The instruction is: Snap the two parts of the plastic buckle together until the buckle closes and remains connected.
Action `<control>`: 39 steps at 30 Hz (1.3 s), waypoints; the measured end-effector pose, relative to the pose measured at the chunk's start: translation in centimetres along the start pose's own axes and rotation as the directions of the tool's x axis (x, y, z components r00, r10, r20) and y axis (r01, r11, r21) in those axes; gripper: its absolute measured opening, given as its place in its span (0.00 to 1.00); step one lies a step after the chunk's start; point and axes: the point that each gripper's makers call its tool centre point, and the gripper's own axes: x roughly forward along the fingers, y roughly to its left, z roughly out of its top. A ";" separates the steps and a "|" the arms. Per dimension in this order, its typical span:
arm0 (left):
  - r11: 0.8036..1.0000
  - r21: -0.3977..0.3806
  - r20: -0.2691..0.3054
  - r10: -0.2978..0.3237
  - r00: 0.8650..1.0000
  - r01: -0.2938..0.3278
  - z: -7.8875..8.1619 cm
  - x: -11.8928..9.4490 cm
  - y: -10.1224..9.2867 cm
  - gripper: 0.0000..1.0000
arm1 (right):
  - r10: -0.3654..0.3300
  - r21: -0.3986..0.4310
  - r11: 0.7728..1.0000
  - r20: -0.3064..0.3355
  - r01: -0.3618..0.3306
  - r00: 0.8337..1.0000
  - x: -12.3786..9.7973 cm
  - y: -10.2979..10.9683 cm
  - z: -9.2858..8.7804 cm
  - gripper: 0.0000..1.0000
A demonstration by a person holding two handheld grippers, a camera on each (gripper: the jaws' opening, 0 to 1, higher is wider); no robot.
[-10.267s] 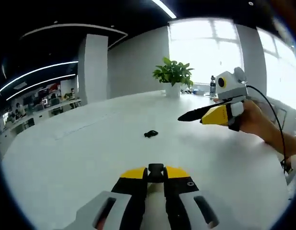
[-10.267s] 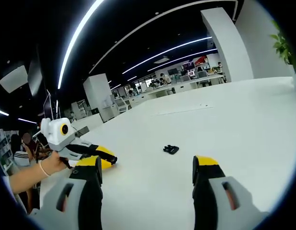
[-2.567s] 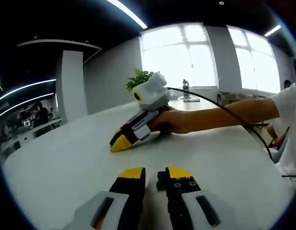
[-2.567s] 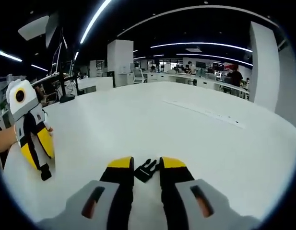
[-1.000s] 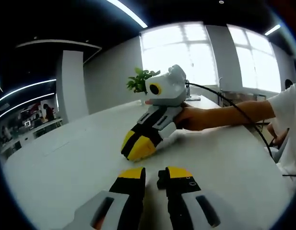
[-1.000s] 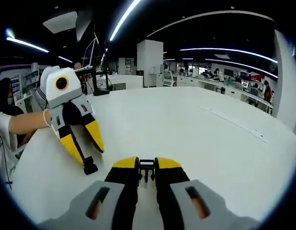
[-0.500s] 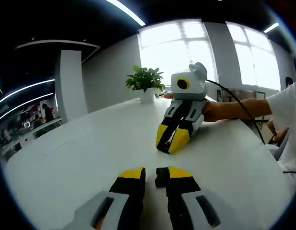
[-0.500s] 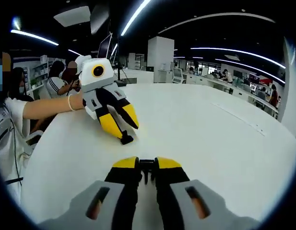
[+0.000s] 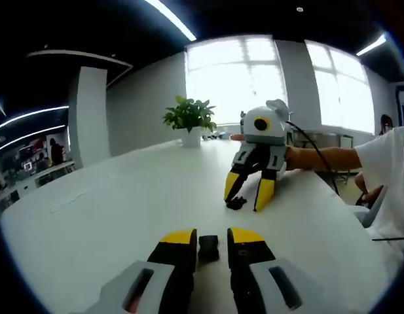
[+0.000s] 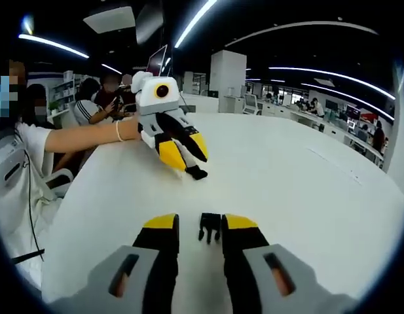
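The buckle is not yet joined: the left claw (image 9: 211,241) grips one buckle half (image 9: 209,248), while the right claw (image 10: 198,230), slightly parted, carries the pronged half (image 10: 210,227) against one jaw, both well apart above the counter (image 9: 123,196).

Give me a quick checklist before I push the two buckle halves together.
1. Left gripper clamped on the blocky black plastic buckle part: ok.
2. Right gripper clamped on the pronged black plastic buckle part: not ok. Its jaws stand apart, with the part beside one jaw.
3. Both parts in view: ok.
4. Parts snapped together: not ok, they are well apart.
5. Prongs lined up with the socket opening: cannot tell.
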 end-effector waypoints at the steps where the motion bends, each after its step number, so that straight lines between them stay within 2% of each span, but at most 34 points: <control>1: 1.000 0.011 -0.013 0.007 1.000 -0.007 -0.2 0.1 0.0 0.19 | 0.001 0.022 1.000 0.021 -0.001 1.000 -0.1 0.1 0.2 0.29; 5: 1.000 0.018 -0.026 0.013 1.000 -0.013 -0.6 0.2 0.1 0.19 | -0.020 0.070 0.997 0.078 0.014 0.997 -1.1 -0.2 0.7 0.31; 9: 1.000 0.019 -0.020 0.019 1.000 -0.019 -0.5 0.2 0.2 0.19 | -0.052 0.100 0.994 0.072 0.045 0.996 -1.7 -1.1 0.3 0.33; 12: 1.000 0.021 -0.025 0.022 0.999 -0.021 -0.6 0.3 0.2 0.19 | -0.053 0.100 0.994 0.062 0.047 0.997 -1.9 -1.0 -0.2 0.34; 14: 1.000 0.021 -0.026 0.023 0.999 -0.023 -0.6 0.3 0.6 0.19 | -0.049 0.089 0.995 0.069 0.043 0.996 -2.1 -0.8 0.1 0.35; 17: 1.000 0.018 -0.023 0.025 0.999 -0.025 -0.4 0.3 1.3 0.19 | -0.022 0.043 0.999 0.074 0.019 0.997 -2.3 -0.7 0.8 0.36; 19: 1.000 0.017 -0.023 0.026 0.999 -0.026 -0.3 0.3 1.6 0.19 | 0.044 -0.011 0.999 0.049 -0.044 0.998 -2.2 -0.3 0.6 0.40; 21: 0.999 0.019 -0.026 0.028 0.999 -0.027 -0.3 0.4 1.9 0.19 | 0.108 0.000 0.994 0.011 -0.108 0.994 -2.0 0.0 0.0 0.46; 23: 0.999 0.022 -0.030 0.028 0.999 -0.027 -0.3 0.4 2.0 0.19 | 0.122 0.011 0.992 0.027 -0.123 0.992 -1.7 -0.6 -0.1 0.48; 28: 0.999 0.029 -0.038 0.031 0.999 -0.030 -0.4 0.5 2.2 0.19 | 0.168 0.034 0.985 0.055 -0.170 0.984 -1.4 -0.5 -0.1 0.51; 34: 0.999 0.032 -0.040 0.032 0.999 -0.031 -0.3 0.4 2.3 0.19 | 0.189 0.016 0.982 0.060 -0.190 0.980 -1.3 -0.6 -0.3 0.51; 39: 0.998 0.045 -0.053 0.038 0.998 -0.036 -0.5 0.5 2.2 0.19 | 0.194 0.026 0.980 0.066 -0.196 0.979 -1.8 -0.6 -0.4 0.40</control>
